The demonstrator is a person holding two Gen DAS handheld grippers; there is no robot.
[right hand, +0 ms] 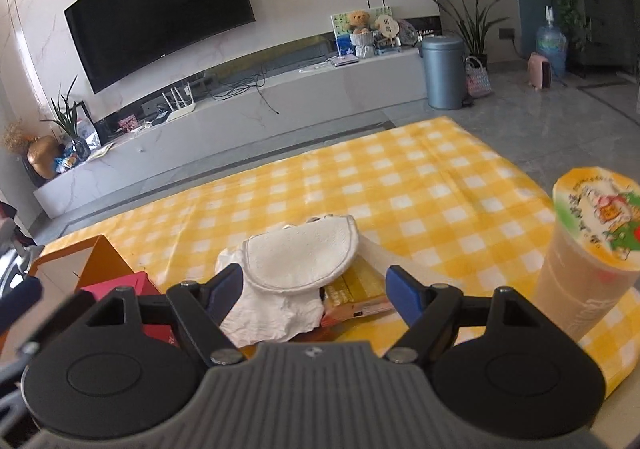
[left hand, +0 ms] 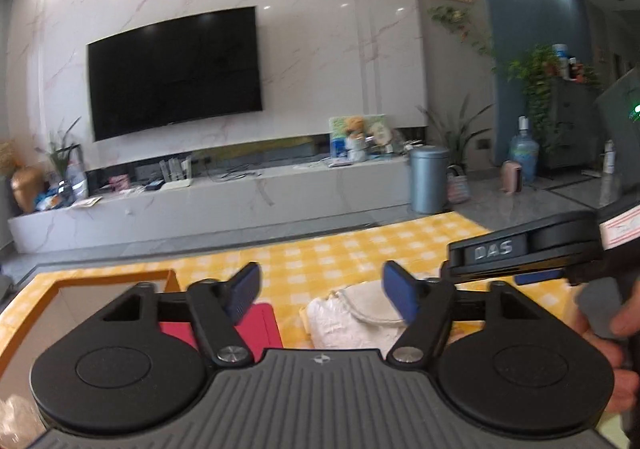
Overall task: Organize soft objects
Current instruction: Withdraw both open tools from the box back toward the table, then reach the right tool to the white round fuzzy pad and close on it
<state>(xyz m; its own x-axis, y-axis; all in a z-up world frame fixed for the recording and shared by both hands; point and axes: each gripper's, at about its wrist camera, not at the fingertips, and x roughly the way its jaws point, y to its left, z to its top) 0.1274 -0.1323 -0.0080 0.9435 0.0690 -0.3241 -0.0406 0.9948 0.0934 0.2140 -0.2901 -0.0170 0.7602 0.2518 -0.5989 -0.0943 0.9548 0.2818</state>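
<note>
beside right claw [right hand: 316,289]: sealed cup [right hand: 588,245].

Yellow-checked tablecloth [right hand: 420,185]: smooth, faint sheen. White cloth pouch [right hand: 300,253]: soft, textured weave, piped edge. Crumpled white tissue [right hand: 272,313]: thin, matt. Sealed cup [right hand: 588,249]: translucent plastic, glossy printed film lid. Gripper pads [left hand: 400,295]: blue, ribbed, matt.

"DAS" on the right gripper [left hand: 516,269] body, left wrist view
</note>
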